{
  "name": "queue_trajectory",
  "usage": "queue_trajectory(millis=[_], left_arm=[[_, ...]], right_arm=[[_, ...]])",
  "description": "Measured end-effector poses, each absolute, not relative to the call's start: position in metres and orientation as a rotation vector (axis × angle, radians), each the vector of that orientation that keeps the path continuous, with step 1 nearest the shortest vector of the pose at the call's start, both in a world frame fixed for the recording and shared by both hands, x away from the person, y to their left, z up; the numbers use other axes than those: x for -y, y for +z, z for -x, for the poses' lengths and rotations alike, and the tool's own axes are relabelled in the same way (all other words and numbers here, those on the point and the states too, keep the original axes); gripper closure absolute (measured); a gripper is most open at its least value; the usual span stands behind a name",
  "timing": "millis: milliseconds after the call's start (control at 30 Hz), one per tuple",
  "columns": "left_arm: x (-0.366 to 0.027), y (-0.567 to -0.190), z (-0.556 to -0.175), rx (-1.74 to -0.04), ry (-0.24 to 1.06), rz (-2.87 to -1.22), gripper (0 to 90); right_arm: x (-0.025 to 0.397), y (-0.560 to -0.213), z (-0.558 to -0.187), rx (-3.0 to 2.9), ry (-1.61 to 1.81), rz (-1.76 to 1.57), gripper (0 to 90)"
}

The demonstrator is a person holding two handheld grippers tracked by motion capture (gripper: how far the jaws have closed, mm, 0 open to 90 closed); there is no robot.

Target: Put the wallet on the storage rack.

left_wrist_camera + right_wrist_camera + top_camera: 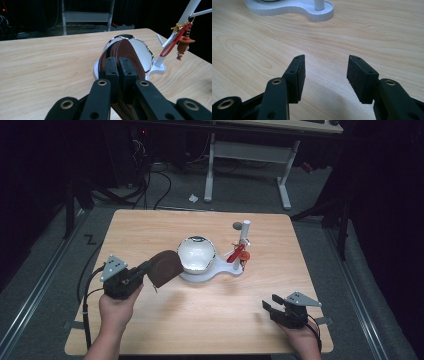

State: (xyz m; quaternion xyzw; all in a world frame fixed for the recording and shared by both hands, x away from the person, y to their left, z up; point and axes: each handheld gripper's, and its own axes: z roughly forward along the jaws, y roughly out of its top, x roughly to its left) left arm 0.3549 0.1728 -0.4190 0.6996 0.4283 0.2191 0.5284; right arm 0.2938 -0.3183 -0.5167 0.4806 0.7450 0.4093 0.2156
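A round brown zipped pouch (165,267) hangs just off the table, and my left gripper (146,268) is shut on its near edge. In the left gripper view the pouch (128,50) stands on edge between the closed jaws of the left gripper (117,63), its far side in front of a white scalloped dish (146,53). That dish (196,254) sits on a white stand (210,276) with an upright post (245,232). A red-strapped keychain (239,253) with a small hatted figure (183,45) hangs from the post. My right gripper (270,302) rests open at the front right, nothing between its jaws (325,67).
The wooden table (200,320) has bare surface in front of the stand and between my two hands. The stand's base (294,10) lies ahead of the right gripper. Beyond the table, a white desk frame (210,170) and cables stand on the dark floor.
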Motion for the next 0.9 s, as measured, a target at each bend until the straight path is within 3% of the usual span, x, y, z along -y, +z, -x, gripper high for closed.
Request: queue_trajectory(millis=[900], left_arm=[[-0.131, -0.404, -0.414, -1.043, 0.525, -1.822, 86.9]], right_arm=[[0.322, -0.517, -0.296, -2.067, 1.148, -1.333, 49.6]])
